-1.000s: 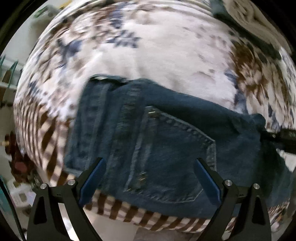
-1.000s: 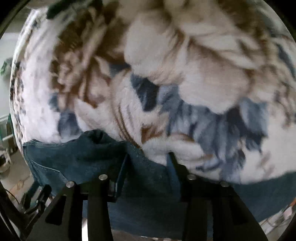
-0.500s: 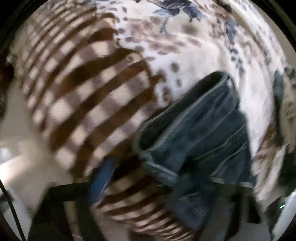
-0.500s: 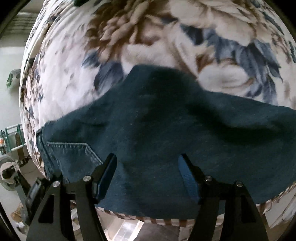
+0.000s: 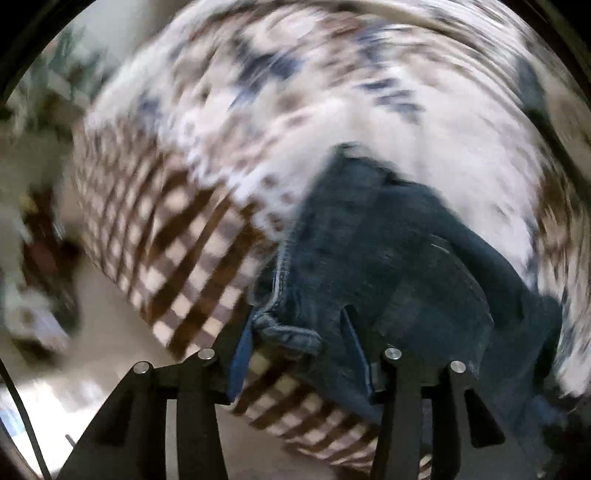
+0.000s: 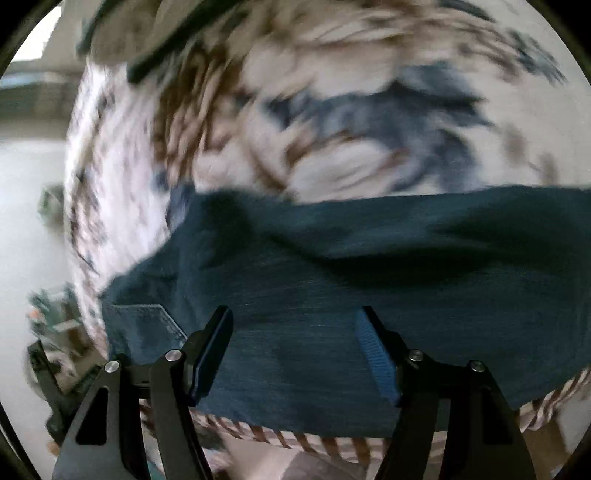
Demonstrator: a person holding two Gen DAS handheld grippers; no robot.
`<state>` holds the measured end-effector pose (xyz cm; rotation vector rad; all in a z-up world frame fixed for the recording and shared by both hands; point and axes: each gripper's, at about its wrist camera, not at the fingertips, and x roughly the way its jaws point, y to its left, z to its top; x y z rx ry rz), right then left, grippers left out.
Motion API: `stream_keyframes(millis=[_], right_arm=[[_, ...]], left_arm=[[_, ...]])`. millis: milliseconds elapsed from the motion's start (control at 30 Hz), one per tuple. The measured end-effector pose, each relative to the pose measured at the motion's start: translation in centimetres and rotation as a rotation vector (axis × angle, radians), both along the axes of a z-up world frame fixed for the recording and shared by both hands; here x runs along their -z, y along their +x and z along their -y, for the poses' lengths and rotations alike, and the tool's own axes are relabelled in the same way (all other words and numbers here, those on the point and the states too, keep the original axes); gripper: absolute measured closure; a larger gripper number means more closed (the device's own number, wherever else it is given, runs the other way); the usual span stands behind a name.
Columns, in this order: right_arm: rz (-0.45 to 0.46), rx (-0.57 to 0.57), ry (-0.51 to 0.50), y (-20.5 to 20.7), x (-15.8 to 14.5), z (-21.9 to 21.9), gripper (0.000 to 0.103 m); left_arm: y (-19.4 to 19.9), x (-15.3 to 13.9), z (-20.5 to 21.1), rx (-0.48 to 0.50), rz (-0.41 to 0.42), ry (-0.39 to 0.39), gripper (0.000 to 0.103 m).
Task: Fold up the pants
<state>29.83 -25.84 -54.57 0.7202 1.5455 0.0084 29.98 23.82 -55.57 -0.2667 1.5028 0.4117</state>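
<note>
Dark blue denim pants (image 5: 388,258) lie on a bed covered by a floral blanket (image 5: 280,96). In the left wrist view my left gripper (image 5: 299,343) has its fingers partly closed around a bunched waistband corner of the pants near the bed's edge. In the right wrist view the pants (image 6: 369,266) spread flat across the lower frame, a back pocket (image 6: 144,328) at the lower left. My right gripper (image 6: 295,350) is open just above the denim, holding nothing. Both views are motion-blurred.
A brown and white striped border (image 5: 177,266) of the blanket hangs over the bed's near edge, with pale floor (image 5: 85,369) below. A folded cloth (image 6: 155,33) lies at the far top left of the right wrist view.
My left gripper swung round to the waistband corner and narrowed its fingers around it. My right gripper let go of the denim, opened and pulled back.
</note>
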Motion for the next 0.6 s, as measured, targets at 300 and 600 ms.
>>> stream_keyframes(millis=[300,600], right_arm=[[0.105,0.362,-0.145,-13.3,-3.9,20.6,0.018],[0.172,0.928,-0.199,-29.9,-4.9,42.7,0.018]], left_arm=[[3.2,-2.4,23.9,0.421,0.078,-0.096,0.009],[-0.8,-2.1,49.6,0.791,0.006,-0.196,0.009]])
